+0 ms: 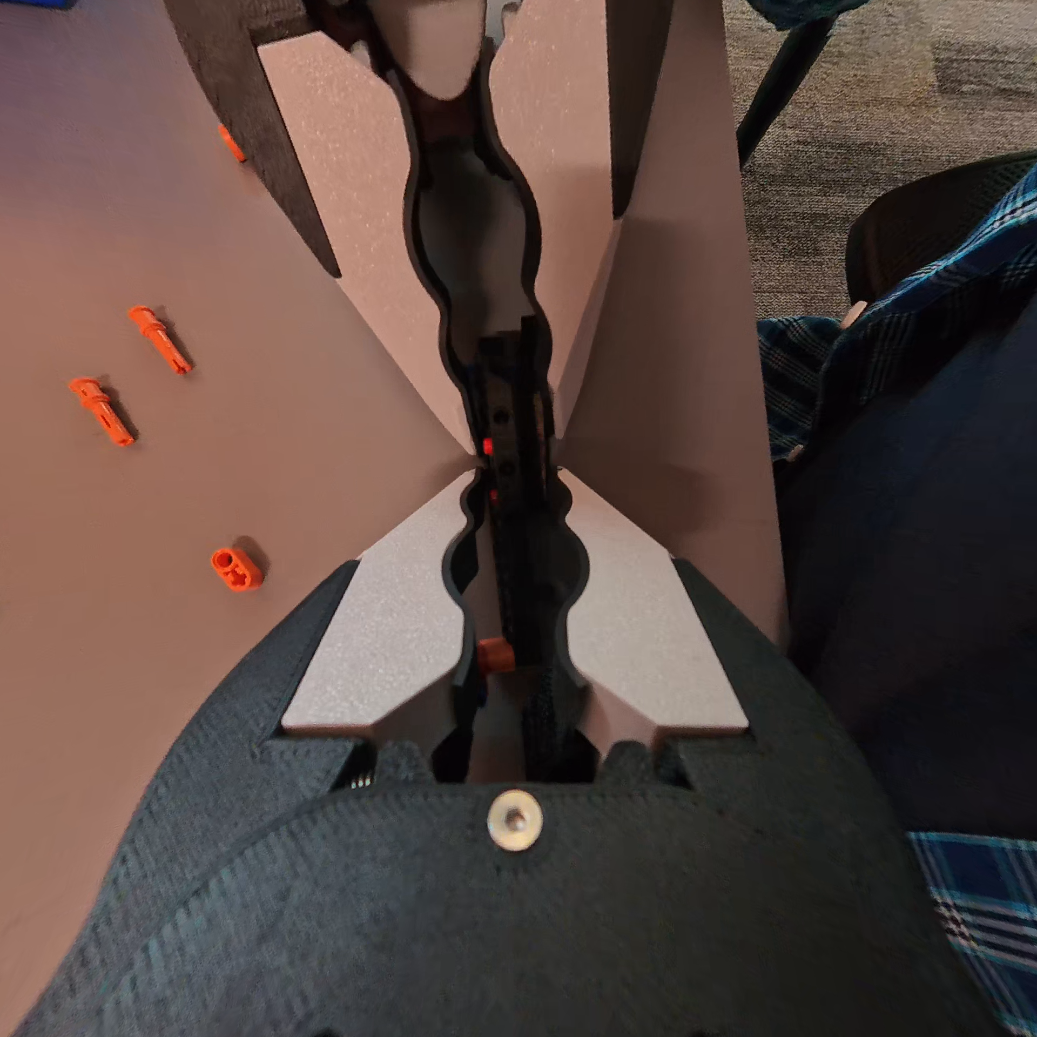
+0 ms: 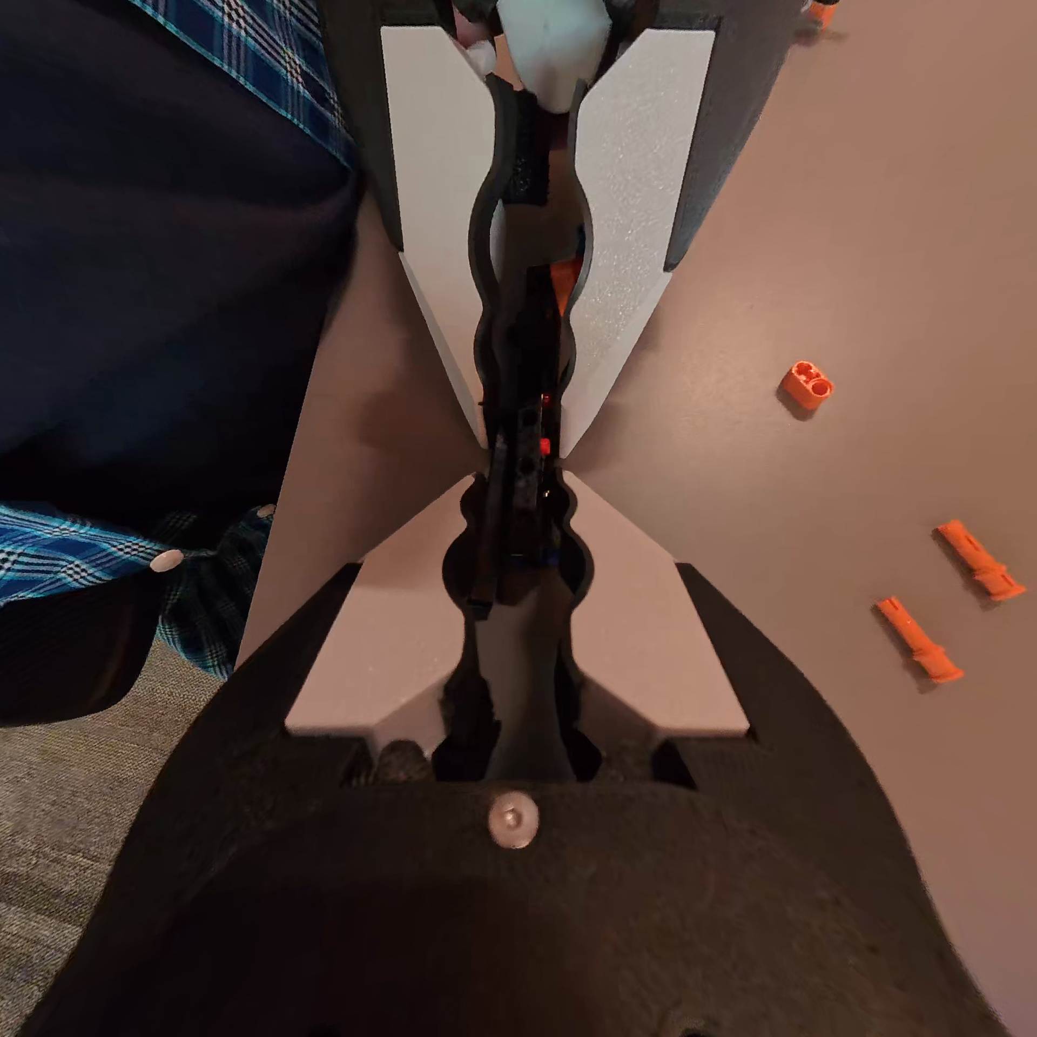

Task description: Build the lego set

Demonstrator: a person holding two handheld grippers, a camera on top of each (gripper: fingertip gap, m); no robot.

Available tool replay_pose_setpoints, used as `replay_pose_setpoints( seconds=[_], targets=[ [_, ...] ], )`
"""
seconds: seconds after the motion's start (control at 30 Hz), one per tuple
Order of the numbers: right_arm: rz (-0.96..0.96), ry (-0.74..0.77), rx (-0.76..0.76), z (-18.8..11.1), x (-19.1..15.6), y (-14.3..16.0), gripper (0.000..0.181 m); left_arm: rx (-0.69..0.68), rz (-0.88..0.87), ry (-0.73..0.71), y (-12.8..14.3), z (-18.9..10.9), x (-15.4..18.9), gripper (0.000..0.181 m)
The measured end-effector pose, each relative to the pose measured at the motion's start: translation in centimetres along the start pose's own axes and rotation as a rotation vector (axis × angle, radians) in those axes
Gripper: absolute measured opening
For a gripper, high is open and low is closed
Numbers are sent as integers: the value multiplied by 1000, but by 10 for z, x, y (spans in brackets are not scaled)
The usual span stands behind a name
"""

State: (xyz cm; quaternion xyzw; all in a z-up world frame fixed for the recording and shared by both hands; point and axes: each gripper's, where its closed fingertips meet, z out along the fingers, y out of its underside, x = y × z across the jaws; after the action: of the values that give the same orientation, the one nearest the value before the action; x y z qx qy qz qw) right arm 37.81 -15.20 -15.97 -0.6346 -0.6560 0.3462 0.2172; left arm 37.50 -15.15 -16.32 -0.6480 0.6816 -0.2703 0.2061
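Table (image 1: 112, 224) edge — both jaws gripping beam (image 1: 513, 477)

black lego assembly (image 1: 513, 505) mostly hidden between both tongs; orange pin (image 1: 231, 143) half behind a finger

Left tool (image 1: 516, 466), right tool (image 2: 519, 466): black textured bodies, white finger wedges, wavy black pads, silver centre screw; person's blue plaid shirt (image 1: 898, 348).

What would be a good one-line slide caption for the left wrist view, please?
Left gripper and right gripper meet tip to tip, both clamping a black lego assembly; loose orange pins lie beside.
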Motion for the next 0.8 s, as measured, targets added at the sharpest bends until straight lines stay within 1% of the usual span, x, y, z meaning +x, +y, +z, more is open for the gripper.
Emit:
replay_pose_setpoints(
  seconds=[0.23,0.33,0.57,0.8],
  targets=[
    [-9,13,0,0,0,1,22,12,-46,25,0,-1,1,24],
    [10,-12,9,-1,-3,1,29,7,-63,19,2,-3,0,25],
    [4,10,6,-1,0,2,21,0,-72,7,3,-4,0,25],
    [-23,20,2,-1,0,2,21,1,-63,-7,2,-2,1,24]
  ],
)
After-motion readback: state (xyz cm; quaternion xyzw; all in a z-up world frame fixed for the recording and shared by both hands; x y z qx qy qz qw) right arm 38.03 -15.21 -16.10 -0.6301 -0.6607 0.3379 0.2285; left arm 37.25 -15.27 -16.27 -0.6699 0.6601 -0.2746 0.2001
